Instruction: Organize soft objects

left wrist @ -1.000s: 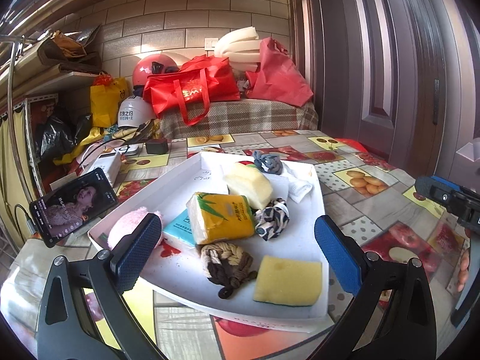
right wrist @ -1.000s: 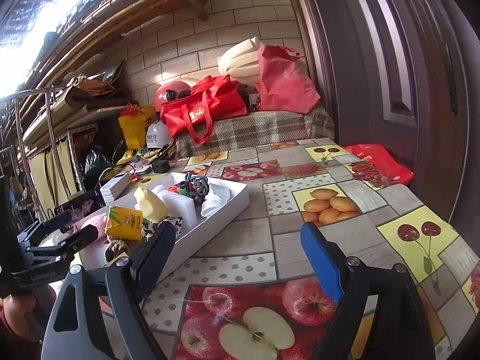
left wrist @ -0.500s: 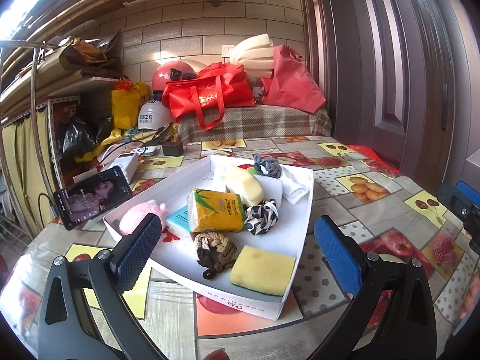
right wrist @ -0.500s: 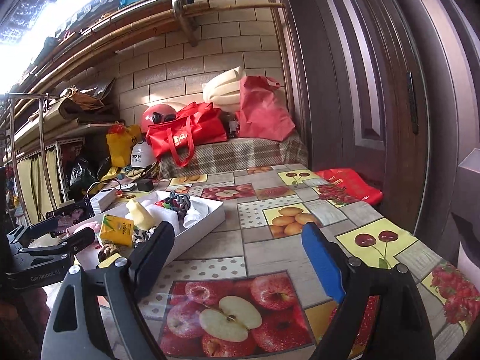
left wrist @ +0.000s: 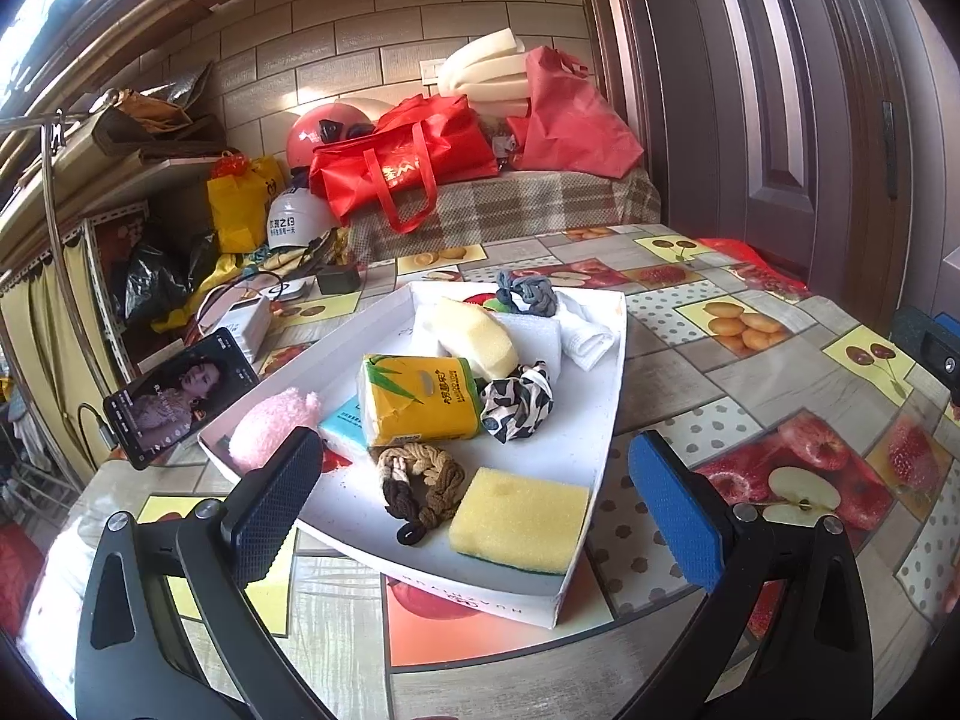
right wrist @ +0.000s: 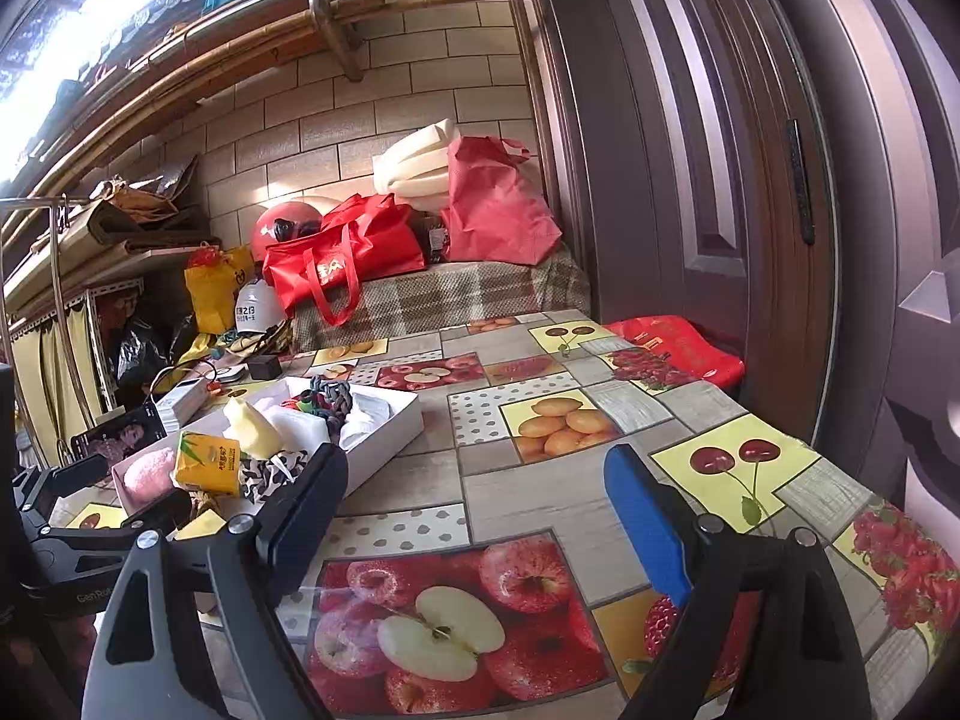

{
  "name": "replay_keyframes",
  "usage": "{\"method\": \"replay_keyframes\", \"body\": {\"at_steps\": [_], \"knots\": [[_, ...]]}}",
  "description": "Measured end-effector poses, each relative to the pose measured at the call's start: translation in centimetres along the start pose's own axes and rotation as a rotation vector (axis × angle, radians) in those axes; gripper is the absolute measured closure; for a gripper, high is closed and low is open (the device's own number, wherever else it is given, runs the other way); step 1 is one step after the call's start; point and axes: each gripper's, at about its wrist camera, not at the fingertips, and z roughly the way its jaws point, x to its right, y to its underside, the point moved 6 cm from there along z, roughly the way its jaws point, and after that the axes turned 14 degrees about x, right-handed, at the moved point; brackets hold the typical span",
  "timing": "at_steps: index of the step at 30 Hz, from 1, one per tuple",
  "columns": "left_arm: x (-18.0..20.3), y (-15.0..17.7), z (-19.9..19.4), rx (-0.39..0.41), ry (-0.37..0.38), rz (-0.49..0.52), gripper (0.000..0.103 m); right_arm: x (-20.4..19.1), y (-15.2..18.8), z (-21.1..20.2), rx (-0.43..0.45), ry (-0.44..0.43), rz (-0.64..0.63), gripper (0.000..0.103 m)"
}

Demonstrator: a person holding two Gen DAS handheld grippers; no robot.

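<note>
The left gripper (left wrist: 474, 510) hangs with its jaws spread wide and nothing between them, poised over the near end of a white tray (left wrist: 606, 420) that sits on a table (left wrist: 690, 372) covered in a fruit-print cloth. Nearest in the tray lies a yellow sponge (left wrist: 521, 519), and just left of it a braided brown hair tie (left wrist: 420, 477). Behind these a yellow tissue pack (left wrist: 417, 399) rests partly on a blue pack (left wrist: 339, 423), with a pink fluffy ball (left wrist: 267, 429) at the left wall and a black-and-white scrunchie (left wrist: 516, 402) touching the tissue pack on the right. Farther back are a pale foam wedge (left wrist: 477, 336), a white cloth (left wrist: 588, 333) and a grey knotted tie (left wrist: 528, 291) at the far end. A phone (left wrist: 180, 396) leans just left of the tray. The right gripper (right wrist: 474, 516) is likewise wide open and empty, held above the bare tablecloth well to the right of the tray, over an apple picture (right wrist: 444, 630). Red bags (right wrist: 336, 252) and a red helmet (right wrist: 285, 228) crowd a plaid-covered bench at the far wall.
</note>
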Motion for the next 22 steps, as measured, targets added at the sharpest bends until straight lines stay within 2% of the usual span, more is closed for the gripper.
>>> {"method": "replay_keyframes", "body": {"at_steps": [3, 8, 22], "knots": [[-0.05, 0.02, 0.03, 0.0, -0.015, 0.011, 0.0, 0.21, -0.06, -0.09, 0.004, 0.001, 0.007, 0.015], [0.36, -0.24, -0.37, 0.023, 0.002, 0.025, 0.0, -0.25, -0.15, -0.21, 0.012, -0.001, -0.015, 0.015], [0.26, -0.02, -0.34, 0.02, 0.009, 0.007, 0.0, -0.42, -0.22, -0.14, 0.011, -0.008, -0.023, 0.015]]}}
